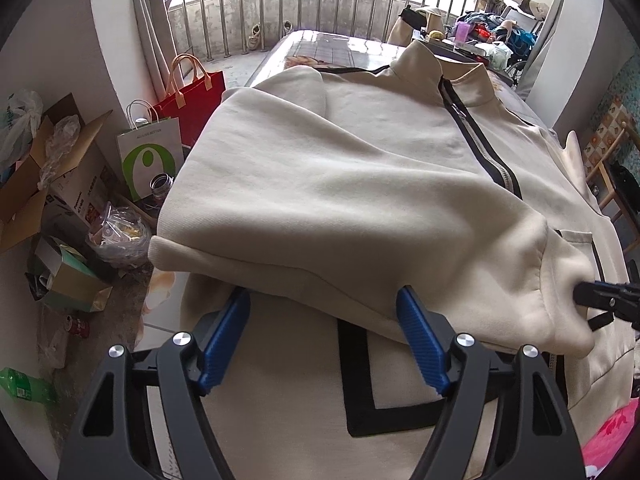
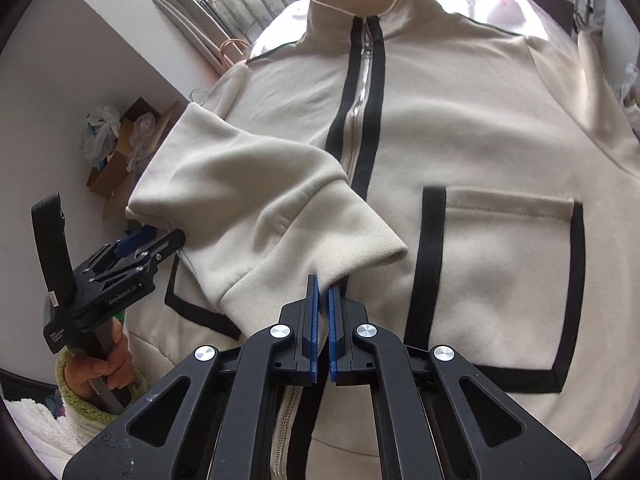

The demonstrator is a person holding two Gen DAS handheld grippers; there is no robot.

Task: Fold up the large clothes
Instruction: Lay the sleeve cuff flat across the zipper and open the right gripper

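A beige zip jacket with black trim lies front up on the table. One sleeve is folded across its chest. My right gripper is shut on the sleeve's cuff, and the cloth bunches around its tips. At the sleeve's folded near edge my left gripper stands open, its blue pads wide apart and tucked just under the cloth. A hand holds its handle.
On the floor left of the table are a red bag, a white and green paper bag, cardboard boxes and a green bottle. Clutter fills the table's far end. A wooden chair stands at right.
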